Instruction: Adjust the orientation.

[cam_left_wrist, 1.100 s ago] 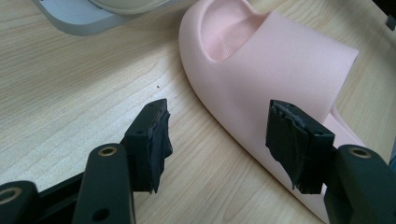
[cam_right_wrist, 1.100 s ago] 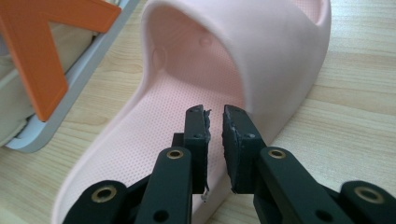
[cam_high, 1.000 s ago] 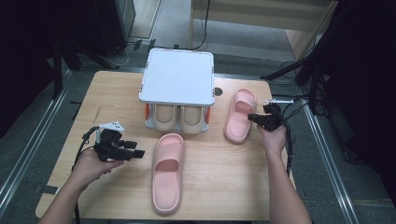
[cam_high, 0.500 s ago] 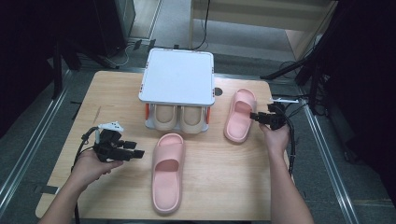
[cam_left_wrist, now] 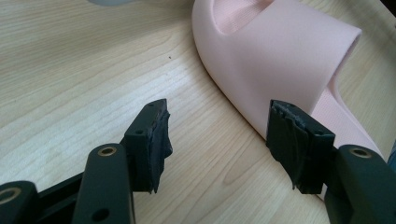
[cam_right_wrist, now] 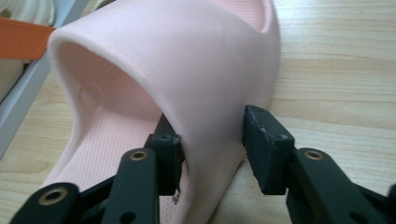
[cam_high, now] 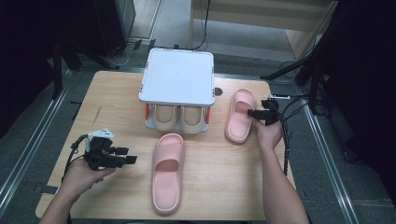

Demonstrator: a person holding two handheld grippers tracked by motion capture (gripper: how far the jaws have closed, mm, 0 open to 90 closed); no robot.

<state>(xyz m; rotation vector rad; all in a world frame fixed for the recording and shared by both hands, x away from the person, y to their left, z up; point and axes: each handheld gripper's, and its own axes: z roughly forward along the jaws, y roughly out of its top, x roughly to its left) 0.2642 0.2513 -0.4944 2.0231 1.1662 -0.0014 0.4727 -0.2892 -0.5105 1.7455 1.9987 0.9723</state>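
Two pink slippers lie on the wooden table (cam_high: 112, 102). The near pink slipper (cam_high: 167, 172) (cam_left_wrist: 280, 51) sits in the front middle. My left gripper (cam_high: 127, 155) (cam_left_wrist: 217, 135) rests just left of it, open, with bare wood between its jaws. The right jaw is close to the slipper's edge. The far pink slipper (cam_high: 239, 116) (cam_right_wrist: 187, 56) lies right of the rack. My right gripper (cam_high: 251, 113) (cam_right_wrist: 212, 140) comes at it from the right. One jaw is under the strap and one outside, shut on the strap's side wall.
A white-topped shoe rack (cam_high: 177, 77) stands at the table's back middle, with a beige pair of slippers (cam_high: 177, 117) on its lower shelf and orange posts. Both cables trail off the table's sides. Bare wood lies at the front right and the far left.
My right gripper has slid a little left onto the far slipper's strap. The left gripper and both slippers have stayed where they were.
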